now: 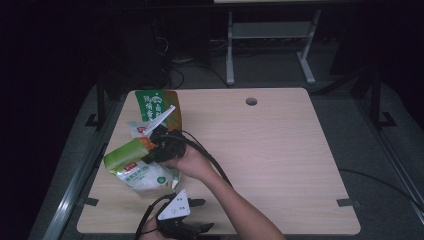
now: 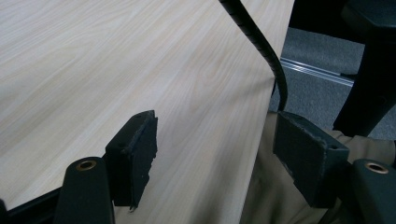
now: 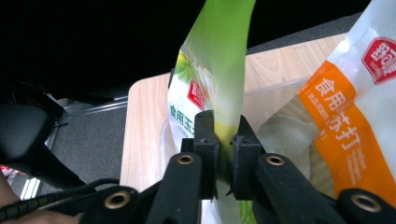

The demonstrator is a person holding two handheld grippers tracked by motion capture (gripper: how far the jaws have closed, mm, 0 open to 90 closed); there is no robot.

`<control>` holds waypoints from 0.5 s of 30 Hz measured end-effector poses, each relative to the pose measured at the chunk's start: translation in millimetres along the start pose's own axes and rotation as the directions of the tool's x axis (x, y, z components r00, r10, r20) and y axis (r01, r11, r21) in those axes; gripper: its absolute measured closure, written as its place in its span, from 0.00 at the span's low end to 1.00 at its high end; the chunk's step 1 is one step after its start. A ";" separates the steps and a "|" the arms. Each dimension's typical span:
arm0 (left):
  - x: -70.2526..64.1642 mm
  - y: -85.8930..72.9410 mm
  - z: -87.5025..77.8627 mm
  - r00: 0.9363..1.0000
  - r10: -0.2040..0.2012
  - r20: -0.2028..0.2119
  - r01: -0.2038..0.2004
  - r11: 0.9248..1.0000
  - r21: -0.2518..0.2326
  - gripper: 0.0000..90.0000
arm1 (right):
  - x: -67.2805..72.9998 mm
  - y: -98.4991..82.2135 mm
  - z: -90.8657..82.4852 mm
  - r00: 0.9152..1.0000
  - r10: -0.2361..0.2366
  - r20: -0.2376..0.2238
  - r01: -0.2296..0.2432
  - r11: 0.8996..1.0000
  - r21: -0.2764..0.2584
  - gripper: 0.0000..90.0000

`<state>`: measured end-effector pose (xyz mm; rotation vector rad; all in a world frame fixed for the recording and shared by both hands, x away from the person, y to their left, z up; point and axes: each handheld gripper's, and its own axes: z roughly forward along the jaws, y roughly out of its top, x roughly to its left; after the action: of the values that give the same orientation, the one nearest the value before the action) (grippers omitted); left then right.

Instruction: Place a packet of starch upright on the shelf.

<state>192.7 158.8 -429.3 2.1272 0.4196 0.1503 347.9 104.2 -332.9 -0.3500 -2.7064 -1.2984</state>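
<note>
light-green and white plastic pouch of food (image 1: 135, 162), lying near the left edge of the light wooden table (image 1: 270, 150), toward the front left corner. its green top edge (image 3: 219, 70) stands pinched between the pads of the right claw (image 1: 156, 146), which is closed on it; no earlier picture bears on any motion. just behind it lies a white pouch with an orange band (image 3: 345, 126), touching it, and farther toward the back left corner a dark-green printed bag (image 1: 156, 107). count: three packets, two claws, one table. the left claw (image 2: 217, 154) hangs over the front edge with jaws wide apart and nothing between them. to do the step well, judged from this grip: keep the pads square on the flat seam, not on the bulging filled part, lift straight so the film does not slip or tear, and keep the pouch clear of the orange-banded neighbour. the idle claw could steady the lower end.
</note>
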 end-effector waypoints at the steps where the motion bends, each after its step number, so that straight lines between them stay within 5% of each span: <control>1: -0.1 -0.2 0.0 1.000 -0.005 -0.001 0.005 1.000 -0.001 0.34 | -0.8 -1.6 -0.6 1.000 -0.007 0.004 0.007 1.000 0.001 0.94; 15: 5.4 -1.8 1.8 0.999 -0.045 -0.021 0.045 0.999 -0.006 0.34 | -18.3 -41.1 -11.3 0.996 0.090 -0.022 -0.090 0.996 -0.010 0.97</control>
<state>197.8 160.2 -432.1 2.1102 0.4784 0.1476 355.1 67.6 -360.5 -0.4514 -2.6342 -1.2849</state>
